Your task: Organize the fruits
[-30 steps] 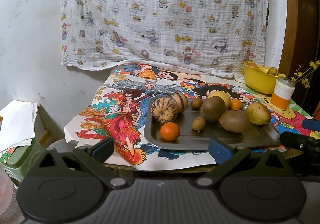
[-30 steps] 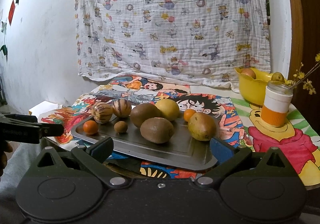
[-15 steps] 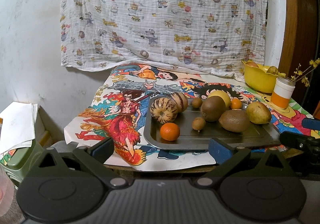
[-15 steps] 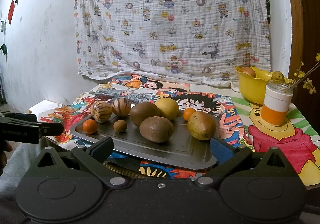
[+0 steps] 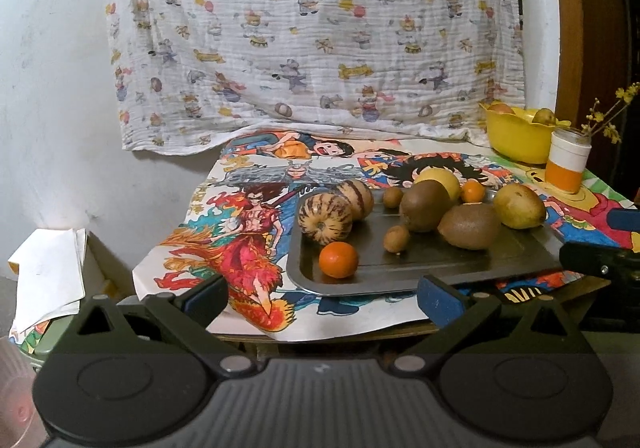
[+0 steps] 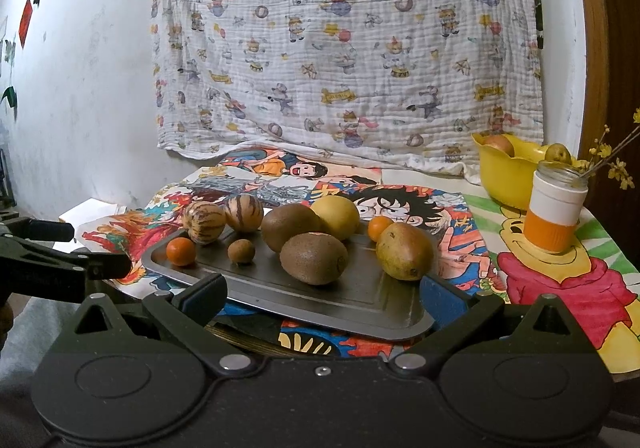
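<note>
Fruits [image 6: 314, 258] crowd tray [image 6: 360, 304], both grippers spread before its edge

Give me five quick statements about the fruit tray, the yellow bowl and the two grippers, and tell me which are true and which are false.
1. Both grippers, left and right, are open and hold nothing. True.
2. Two striped melons sit at the tray's left end. True.
3. The yellow bowl is empty. False: fruit shows above its rim.
4. The jar with the orange band stands on the tray. False: it stands on the cartoon cloth, beside the bowl.
5. A small orange lies near the tray's front left corner. True.
</note>
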Available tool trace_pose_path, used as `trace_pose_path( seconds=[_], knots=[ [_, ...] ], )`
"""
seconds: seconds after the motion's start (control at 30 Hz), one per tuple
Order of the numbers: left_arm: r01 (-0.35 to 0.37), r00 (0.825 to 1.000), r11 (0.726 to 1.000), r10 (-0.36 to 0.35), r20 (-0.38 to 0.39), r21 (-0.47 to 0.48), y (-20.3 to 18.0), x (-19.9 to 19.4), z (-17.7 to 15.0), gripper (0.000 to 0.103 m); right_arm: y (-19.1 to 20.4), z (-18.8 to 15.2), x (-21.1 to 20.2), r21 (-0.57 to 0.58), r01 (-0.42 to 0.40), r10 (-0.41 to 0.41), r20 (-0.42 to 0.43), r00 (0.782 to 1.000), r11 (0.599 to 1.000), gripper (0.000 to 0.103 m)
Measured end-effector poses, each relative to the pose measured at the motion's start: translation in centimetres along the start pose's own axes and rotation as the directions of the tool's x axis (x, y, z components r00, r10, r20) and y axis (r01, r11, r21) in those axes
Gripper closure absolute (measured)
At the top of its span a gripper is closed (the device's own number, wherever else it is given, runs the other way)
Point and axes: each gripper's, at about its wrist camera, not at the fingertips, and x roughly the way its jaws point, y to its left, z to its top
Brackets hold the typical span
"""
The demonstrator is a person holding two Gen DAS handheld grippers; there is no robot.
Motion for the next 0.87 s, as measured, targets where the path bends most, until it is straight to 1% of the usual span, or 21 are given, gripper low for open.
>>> trace_pose_path(
  seconds=[0.23, 0.53, 0.73, 0.87],
  knots=[
    [0.008, 1.000, 1.000, -0.008, -0.003, -0.018, 0.32, -0.01, -0.02, 0.001, 0.16, 0.04, -0.07, -0.011, 0.000, 0.001, 0.005, 1.000, 1.000, 0.001],
    [0.009, 1.000, 1.000, -0.009, -0.003, -0.020, 0.39, -0.07, -0.04, 0.001, 0.13, 0.04, -0.17, -0.039, -0.005, 0.006, 0.011, 1.000, 0.999, 0.001],
    [0.025, 1.000, 0.999, -0.025, -0.002, -0.032, 0.42, -0.17, -0.18, 0.001, 0.19, -0.02, -0.21, -0.040, -0.006, 0.006, 0.009, 1.000, 0.999, 0.001],
    [0.022, 1.000, 0.999, -0.022, 0.003, -0.036, 0.32, -0.30, -0.19, 0.001, 0.12, -0.02, -0.23, -0.039, -0.006, 0.006, 0.010, 1.000, 0.999, 0.001]
  ],
)
